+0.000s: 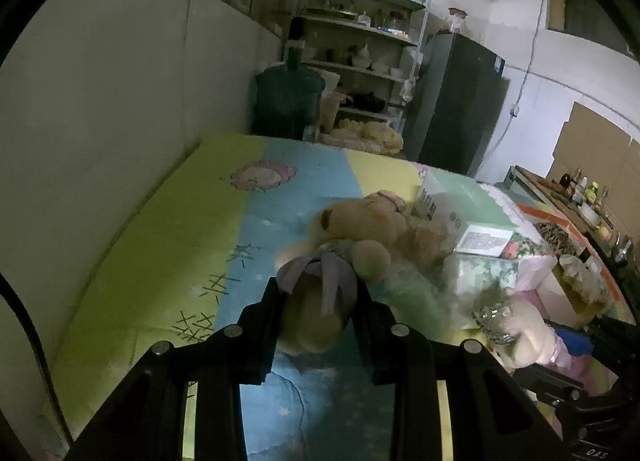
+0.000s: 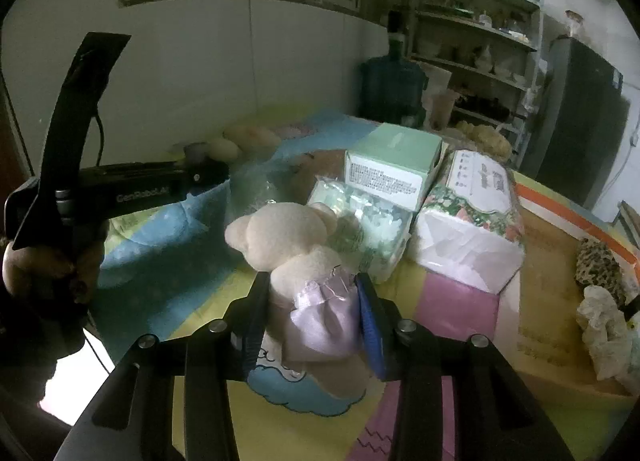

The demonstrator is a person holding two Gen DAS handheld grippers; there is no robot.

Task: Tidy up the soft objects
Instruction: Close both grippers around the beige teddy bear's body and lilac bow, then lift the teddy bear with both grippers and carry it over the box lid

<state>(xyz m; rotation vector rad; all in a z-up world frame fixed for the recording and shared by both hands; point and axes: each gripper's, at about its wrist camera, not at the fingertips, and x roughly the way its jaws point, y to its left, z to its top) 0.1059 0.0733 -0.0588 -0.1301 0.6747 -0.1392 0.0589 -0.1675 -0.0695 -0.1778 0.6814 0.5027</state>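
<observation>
My left gripper [image 1: 318, 293] is shut on a tan teddy bear with a grey bow [image 1: 320, 285], held just above the colourful mat [image 1: 160, 261]. Another tan plush [image 1: 360, 221] lies right behind it. My right gripper [image 2: 312, 293] is shut on a cream teddy bear in a lilac dress [image 2: 304, 261], held over the mat [image 2: 460, 301]. That bear also shows in the left wrist view [image 1: 524, 325]. The left gripper's body [image 2: 132, 185] shows at the left of the right wrist view.
A green box [image 2: 392, 165], a clear packet [image 2: 368, 229] and a floral tissue pack [image 2: 472, 221] stand right behind the cream bear. A water jug [image 1: 288, 97], shelves [image 1: 360, 45] and a fridge [image 1: 460, 109] stand beyond the mat. A wall [image 1: 100, 101] runs along the left.
</observation>
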